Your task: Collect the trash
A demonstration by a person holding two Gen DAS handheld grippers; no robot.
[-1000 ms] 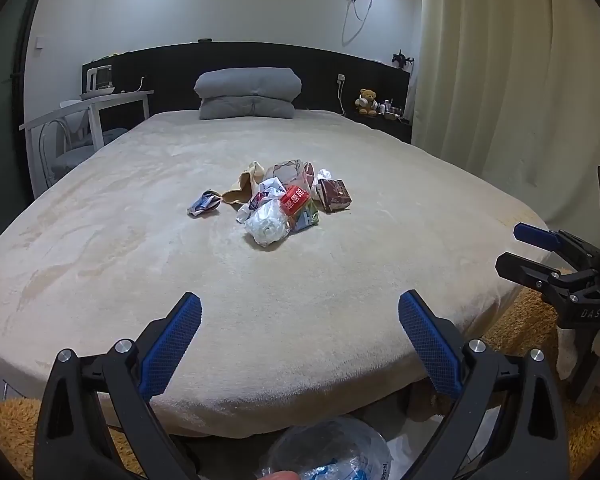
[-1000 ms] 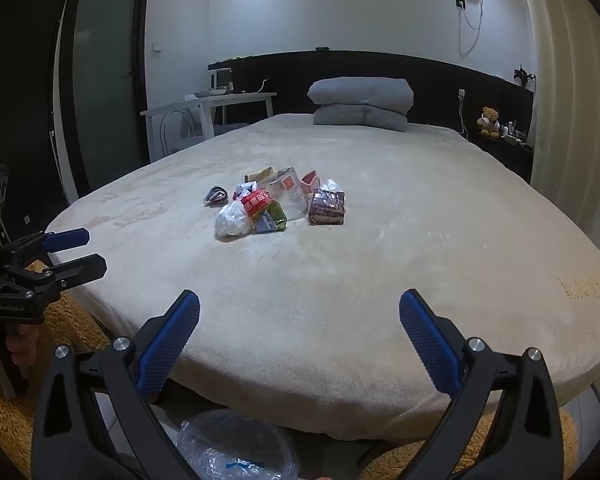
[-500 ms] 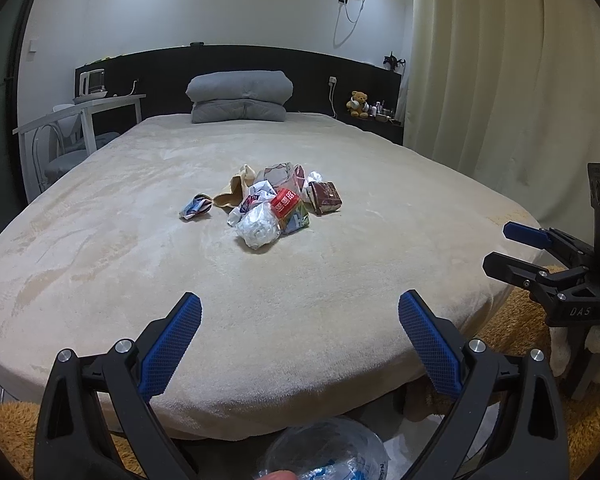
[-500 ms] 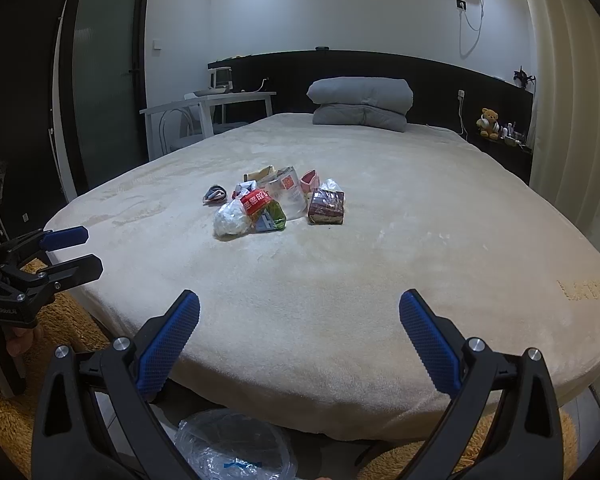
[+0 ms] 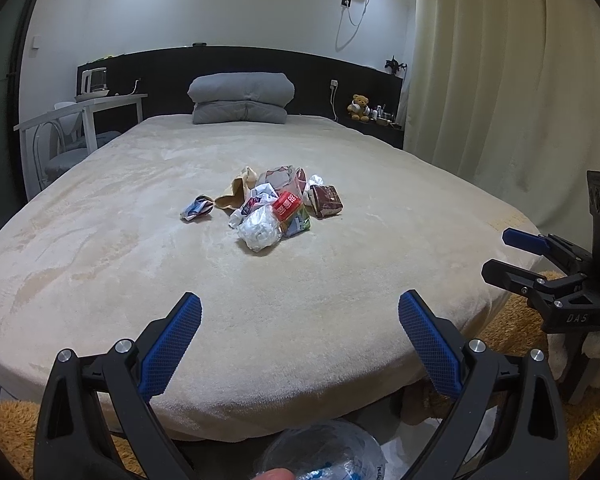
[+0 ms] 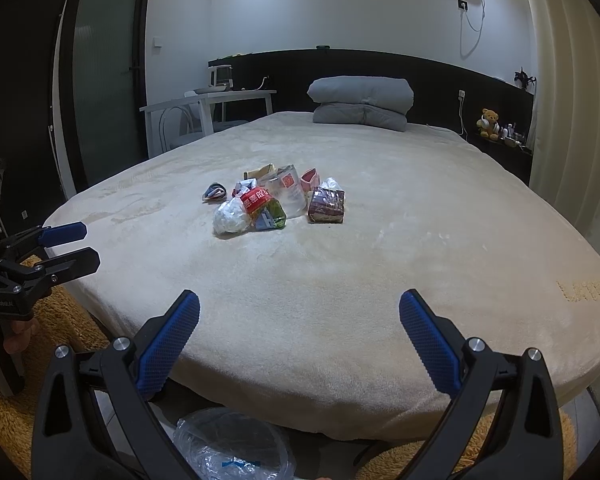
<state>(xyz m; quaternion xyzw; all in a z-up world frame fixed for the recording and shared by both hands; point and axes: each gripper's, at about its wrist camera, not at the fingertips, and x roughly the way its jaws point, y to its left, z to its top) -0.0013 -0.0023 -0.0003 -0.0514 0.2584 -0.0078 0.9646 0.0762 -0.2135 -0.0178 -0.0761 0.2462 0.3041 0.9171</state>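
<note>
We observe the left hand-held gripper [image 5: 300, 340] held at the foot of the wide bed with a beige plush cover [image 5: 120, 248], its blue-padded fingers [image 5: 172, 344] spread wide apart and holding nothing. The right hand-held gripper [image 6: 300, 338] is likewise at the foot edge, fingers apart and empty; each gripper appears at the side of the other's view, with a gap between its tips. The task's trash, a small heap of crumpled wrappers and packets [image 5: 272, 208], lies near the middle of the bed, well apart from both grippers. In it we note a crumpled white plastic bag [image 5: 259, 231] at the near side, a red packet with white lettering [image 5: 287, 205] touching it, a dark brown wrapped packet [image 5: 325, 200] at the right edge, and a small blue-and-white crumpled wrapper [image 5: 196, 208] just to the left of the heap. A folded grey duvet [image 5: 242, 98] sits at the head of the bed. Below the bed's foot, on the floor, we see a clear plastic bag [image 6: 232, 444]. A white desk [image 6: 208, 100] stands to the left of the bed.
</note>
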